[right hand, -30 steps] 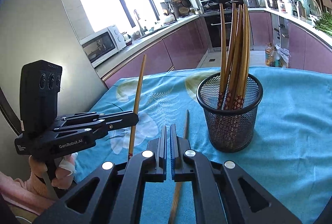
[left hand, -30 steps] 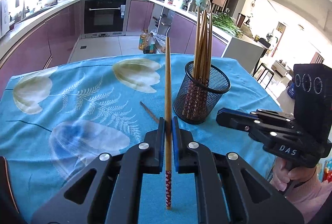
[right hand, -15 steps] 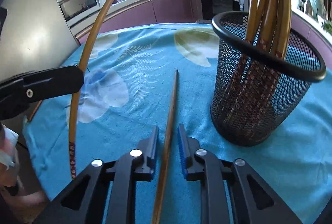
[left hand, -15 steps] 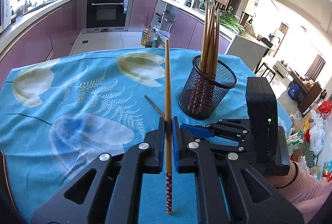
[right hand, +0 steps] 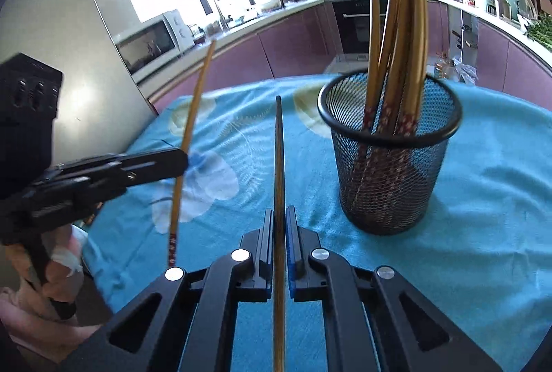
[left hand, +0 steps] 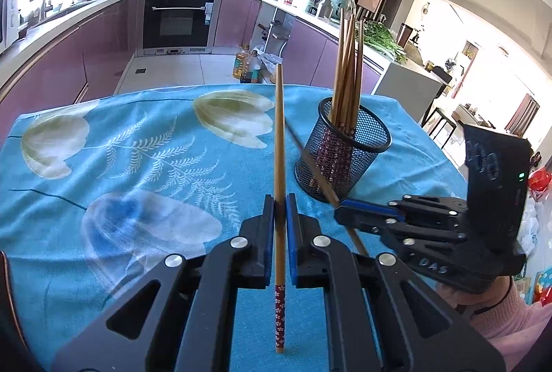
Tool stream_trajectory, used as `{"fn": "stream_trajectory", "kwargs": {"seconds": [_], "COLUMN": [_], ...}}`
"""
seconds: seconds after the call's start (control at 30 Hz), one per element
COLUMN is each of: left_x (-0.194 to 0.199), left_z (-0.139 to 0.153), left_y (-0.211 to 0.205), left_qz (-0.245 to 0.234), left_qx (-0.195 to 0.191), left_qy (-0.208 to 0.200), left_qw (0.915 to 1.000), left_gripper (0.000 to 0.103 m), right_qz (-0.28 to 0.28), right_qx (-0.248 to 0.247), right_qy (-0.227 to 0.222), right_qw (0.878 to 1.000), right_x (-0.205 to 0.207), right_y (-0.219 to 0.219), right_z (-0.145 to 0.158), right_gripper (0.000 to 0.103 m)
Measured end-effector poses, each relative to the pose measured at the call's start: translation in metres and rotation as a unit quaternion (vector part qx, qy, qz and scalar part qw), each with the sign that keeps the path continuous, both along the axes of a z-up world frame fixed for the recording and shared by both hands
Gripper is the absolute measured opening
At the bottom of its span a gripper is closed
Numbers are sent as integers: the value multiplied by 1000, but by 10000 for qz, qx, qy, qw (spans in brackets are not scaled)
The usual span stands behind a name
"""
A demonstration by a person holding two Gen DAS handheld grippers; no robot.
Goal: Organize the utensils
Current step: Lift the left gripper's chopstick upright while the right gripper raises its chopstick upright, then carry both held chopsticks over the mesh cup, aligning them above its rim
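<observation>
Chopsticks, left-wrist view: one chopstick (left hand: 279,144) stands upright, clenched between the closed jaws of the left tongs (left hand: 280,227), its patterned end down; the mesh cup (left hand: 345,154) of stored sticks sits at two o'clock on the blue cloth (left hand: 138,165), and the right tongs (left hand: 339,211) at three o'clock pinch a second stick (left hand: 317,173) slanting across the cup's front. Right-wrist view: the right tongs (right hand: 280,241) are clamped on that stick, pointing to twelve o'clock, with the cup (right hand: 390,165) at one o'clock and the left tongs (right hand: 183,160) at nine o'clock. Risk, judged: a long tip could snag the rim or tip the light cup.
</observation>
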State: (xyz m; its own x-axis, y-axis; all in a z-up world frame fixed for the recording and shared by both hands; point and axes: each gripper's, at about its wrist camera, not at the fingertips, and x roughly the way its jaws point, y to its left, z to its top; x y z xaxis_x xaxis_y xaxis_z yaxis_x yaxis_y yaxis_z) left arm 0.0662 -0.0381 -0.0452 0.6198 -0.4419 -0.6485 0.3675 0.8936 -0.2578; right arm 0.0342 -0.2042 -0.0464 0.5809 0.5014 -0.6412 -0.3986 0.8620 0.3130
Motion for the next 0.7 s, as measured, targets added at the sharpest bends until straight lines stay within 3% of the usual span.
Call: {"fn": "stream_trajectory", "kwargs": {"seconds": [0.7], "left_x": [-9], "left_z": [17], "left_y": [-8], "left_qz": [-159], "left_qx": [-99], "left_qy": [-240], "left_qw": [9995], "left_gripper": [8], "right_qz": [-159], "right_qx": [413], "right_qy": [-589], "right_qw": [9973], "right_x": [-23], "right_y": [-29], "right_z": [41], "right_gripper": [5]}}
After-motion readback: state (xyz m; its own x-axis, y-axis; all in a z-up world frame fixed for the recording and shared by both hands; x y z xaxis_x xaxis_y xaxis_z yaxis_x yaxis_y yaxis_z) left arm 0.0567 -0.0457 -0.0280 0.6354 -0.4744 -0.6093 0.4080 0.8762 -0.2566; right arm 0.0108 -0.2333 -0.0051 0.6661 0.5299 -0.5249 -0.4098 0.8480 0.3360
